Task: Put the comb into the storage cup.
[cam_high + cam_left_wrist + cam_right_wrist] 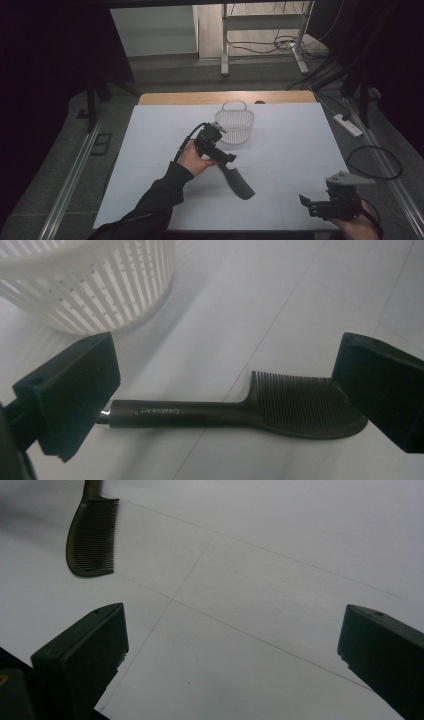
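Note:
A black comb [239,182] lies flat on the white table, handle toward the basket; its handle reads "Creative Art" in the left gripper view [240,412]. My left gripper [226,159] hovers just over the handle end, jaws wide apart, the comb [310,405] lying between and below them. A white slotted basket [234,123] stands behind it, also at the top left of the left gripper view [90,285]. My right gripper [307,204] rests open near the front right edge, with the comb's toothed head [92,535] far off at the upper left.
The white table sheet [295,145] has a wooden edge [225,97] at the back. On the floor beyond are a desk frame [262,30], cables [372,162] and a power strip [348,125].

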`<state>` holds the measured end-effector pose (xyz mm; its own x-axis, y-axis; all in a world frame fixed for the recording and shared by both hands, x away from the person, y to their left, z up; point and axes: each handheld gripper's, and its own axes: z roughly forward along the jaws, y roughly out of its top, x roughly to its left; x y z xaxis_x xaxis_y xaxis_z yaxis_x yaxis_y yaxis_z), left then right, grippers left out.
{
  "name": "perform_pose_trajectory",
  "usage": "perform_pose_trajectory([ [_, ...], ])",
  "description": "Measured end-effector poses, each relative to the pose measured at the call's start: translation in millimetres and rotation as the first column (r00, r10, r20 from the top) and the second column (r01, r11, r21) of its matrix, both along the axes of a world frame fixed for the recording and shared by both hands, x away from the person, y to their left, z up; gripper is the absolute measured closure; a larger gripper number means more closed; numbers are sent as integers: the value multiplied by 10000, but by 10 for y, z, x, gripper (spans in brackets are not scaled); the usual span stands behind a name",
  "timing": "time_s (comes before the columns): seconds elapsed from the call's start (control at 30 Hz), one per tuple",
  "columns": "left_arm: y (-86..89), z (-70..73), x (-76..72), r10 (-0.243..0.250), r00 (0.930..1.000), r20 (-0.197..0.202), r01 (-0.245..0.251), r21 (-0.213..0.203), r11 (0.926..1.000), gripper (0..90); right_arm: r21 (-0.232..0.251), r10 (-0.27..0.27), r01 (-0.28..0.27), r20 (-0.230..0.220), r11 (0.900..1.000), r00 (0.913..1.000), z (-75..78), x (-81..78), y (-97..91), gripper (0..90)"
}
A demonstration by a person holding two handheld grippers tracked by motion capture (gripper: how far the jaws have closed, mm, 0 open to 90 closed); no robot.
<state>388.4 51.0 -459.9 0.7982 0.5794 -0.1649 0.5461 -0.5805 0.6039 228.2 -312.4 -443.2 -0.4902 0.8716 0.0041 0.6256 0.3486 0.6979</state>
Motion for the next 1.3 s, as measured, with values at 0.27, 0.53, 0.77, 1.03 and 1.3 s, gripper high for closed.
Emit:
perform_pose_trajectory([
  [0.27, 29, -8, 21, 130, 9999, -19, -130, 116, 9998, 409, -33, 27, -27, 6, 10000, 10000, 1, -2, 3, 1],
  [0.53, 24, -33, 51, 78, 9998, -174, -76, 111, 9999, 880, -39, 25, -25, -31, 10000, 10000, -2, 1, 7, 1],
  [0.77, -31, -145, 96, 119, 9996, -256, -107, 489, 9987, 887, -47, 23, -24, -35, 10000, 10000, -2, 1, 7, 2],
  [1.03, -52, -304, 127, 308, 9988, -386, -273, 892, 9956, 887, -72, 65, -65, -42, 10000, 10000, -3, 1, 8, 4],
  [1.3, -29, -421, 166, 447, 9975, -544, -385, 1108, 9931, 887, -95, 93, -94, -27, 9999, 10000, -4, -1, 9, 5],
])
